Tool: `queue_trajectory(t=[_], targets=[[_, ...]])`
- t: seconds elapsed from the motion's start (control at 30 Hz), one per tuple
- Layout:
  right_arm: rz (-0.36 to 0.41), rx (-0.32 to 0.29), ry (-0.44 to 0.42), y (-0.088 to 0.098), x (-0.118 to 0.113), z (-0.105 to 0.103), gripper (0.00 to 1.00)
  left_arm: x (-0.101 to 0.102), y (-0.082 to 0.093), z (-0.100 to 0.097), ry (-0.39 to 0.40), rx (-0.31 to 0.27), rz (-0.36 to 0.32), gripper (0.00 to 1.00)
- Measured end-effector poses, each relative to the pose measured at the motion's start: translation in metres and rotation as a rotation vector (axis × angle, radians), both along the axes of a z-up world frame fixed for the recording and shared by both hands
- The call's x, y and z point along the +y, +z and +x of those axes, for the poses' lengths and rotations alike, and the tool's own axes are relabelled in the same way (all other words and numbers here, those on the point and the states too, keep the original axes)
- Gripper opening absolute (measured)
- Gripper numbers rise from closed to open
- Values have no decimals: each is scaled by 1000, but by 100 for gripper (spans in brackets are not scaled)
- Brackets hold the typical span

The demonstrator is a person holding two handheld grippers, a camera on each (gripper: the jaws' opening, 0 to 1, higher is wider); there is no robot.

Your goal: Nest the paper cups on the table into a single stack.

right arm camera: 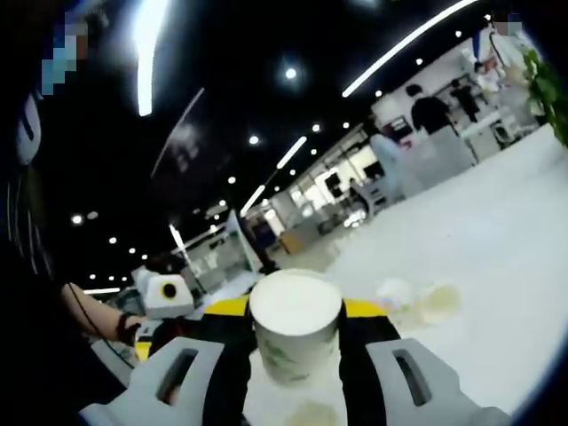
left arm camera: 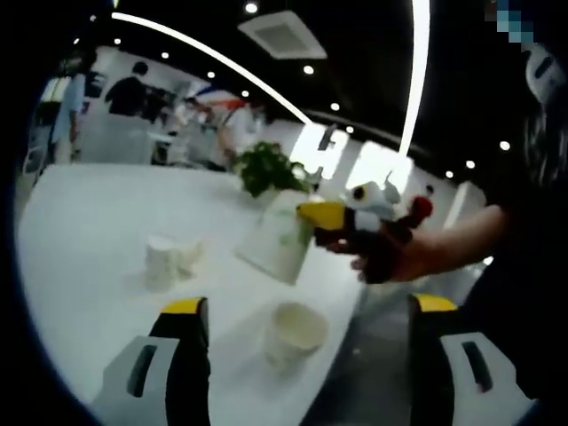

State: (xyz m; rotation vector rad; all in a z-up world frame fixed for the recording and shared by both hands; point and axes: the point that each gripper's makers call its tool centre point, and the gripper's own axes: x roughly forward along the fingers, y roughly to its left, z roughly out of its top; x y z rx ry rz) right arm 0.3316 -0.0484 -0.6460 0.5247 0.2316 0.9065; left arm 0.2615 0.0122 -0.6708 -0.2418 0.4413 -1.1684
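Right tongs (right arm camera: 295,333) clamp a white paper cup (right arm camera: 295,324) — lifted, tilted.

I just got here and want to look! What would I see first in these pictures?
A big paper cup squeezed in the right tongs, held up above the white table. Below, between the open left tongs, another cup stands near the table edge, with more small cups farther back.

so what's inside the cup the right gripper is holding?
Can't tell. In the right gripper view the held cup sits between the jaws with a flat white end facing the camera. In the left gripper view it is tilted, its inside hidden.
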Motion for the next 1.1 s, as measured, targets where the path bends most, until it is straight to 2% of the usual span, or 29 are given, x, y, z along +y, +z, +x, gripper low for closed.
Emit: queue_trajectory(t=[0.27,0.5,0.73,1.1], targets=[[46,2,29,4,12,-8,35,-12,2,-8,-37,37,-37,87],[83,12,47,6,17,-12,35,-16,9,-9,-50,54,-82,79],[94,20,77,5,24,-19,35,-10,20,-5,-41,55,-128,69],[124,40,143,0,19,-30,35,1,24,-1,-32,31,-132,57]])
